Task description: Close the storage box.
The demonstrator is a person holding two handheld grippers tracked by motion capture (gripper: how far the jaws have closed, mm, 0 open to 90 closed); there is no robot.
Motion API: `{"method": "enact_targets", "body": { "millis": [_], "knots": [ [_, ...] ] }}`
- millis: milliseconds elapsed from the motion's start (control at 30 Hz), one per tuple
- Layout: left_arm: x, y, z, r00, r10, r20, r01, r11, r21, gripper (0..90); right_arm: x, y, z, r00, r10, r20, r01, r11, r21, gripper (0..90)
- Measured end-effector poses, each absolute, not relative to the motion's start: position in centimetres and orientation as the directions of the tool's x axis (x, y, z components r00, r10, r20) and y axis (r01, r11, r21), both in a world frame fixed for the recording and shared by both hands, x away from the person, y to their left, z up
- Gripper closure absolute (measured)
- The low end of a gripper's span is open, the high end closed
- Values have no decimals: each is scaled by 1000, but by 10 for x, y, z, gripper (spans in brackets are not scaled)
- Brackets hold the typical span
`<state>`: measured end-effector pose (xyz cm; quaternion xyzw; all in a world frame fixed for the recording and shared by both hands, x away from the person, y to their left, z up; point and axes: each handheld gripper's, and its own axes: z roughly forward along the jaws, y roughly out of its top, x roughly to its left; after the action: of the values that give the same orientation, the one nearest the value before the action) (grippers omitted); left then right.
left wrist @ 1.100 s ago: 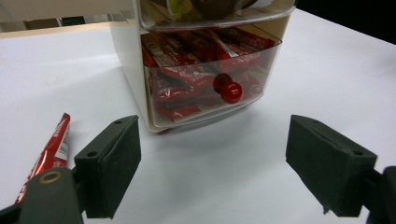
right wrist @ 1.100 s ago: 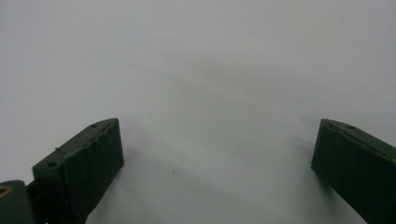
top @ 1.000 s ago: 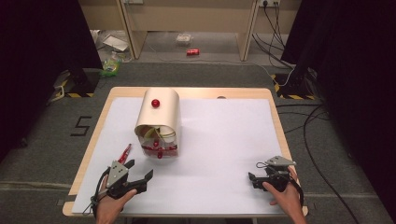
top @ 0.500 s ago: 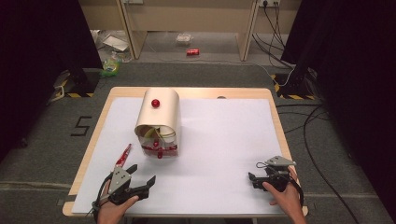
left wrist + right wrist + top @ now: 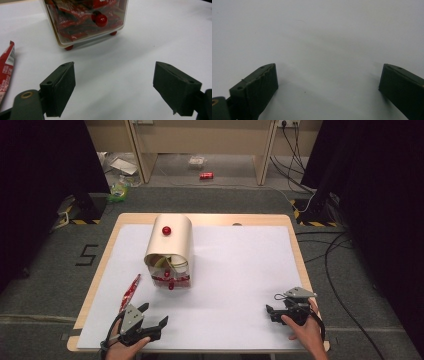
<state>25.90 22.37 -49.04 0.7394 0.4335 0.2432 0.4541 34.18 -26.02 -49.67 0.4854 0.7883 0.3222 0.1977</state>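
Packet lies just left of left gripper's spread fingers.

A flat red foil sachet lies on the table's near left, just left of a clear plastic box holding red sachets.

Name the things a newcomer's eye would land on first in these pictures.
A cream dome-lidded box with a red knob stands left of centre on the white table, red packets showing through its clear front. One red packet lies loose near the open left gripper; the open right gripper rests bottom right.
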Motion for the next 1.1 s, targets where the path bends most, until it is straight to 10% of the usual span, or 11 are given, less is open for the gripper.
{"method": "enact_targets", "body": {
  "millis": [1100],
  "knots": [
    [229, 230, -505, 496, 868, -25, 442, -227, 868, 176, 342, -260, -497, -451, 893, 0, 637, 322, 700, 26]
  ]
}}
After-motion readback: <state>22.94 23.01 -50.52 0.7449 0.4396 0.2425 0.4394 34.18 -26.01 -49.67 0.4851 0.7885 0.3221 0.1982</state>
